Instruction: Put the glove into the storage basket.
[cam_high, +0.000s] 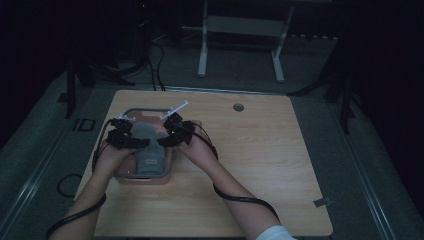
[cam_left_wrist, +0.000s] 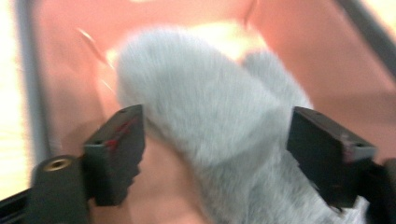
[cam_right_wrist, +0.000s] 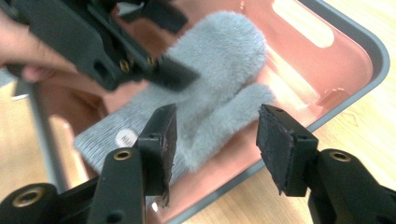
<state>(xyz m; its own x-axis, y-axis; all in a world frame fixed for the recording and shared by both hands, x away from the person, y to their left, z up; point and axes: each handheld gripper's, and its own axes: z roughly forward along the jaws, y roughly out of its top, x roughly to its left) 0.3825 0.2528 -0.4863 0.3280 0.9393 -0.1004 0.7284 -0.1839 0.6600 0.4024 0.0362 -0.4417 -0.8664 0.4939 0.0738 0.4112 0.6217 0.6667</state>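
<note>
- Grey fuzzy mitten (cam_right_wrist: 219, 74), ribbed cuff with small label, flat in pink tray (cam_right_wrist: 355, 70).
- Left gripper (cam_left_wrist: 215, 154) spread, astride mitten.
- Right gripper (cam_right_wrist: 215, 140) spread, gripping nothing.

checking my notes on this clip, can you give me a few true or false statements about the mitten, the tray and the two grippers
1. The grey mitten lies in a pink tray. True.
2. The right gripper is clamped on the mitten. False: its jaws stand open, with nothing pressed between them.
3. The left gripper has open jaws on either side of the mitten. True.
4. The tray sits on the floor. False: it rests on the wooden table.
</note>
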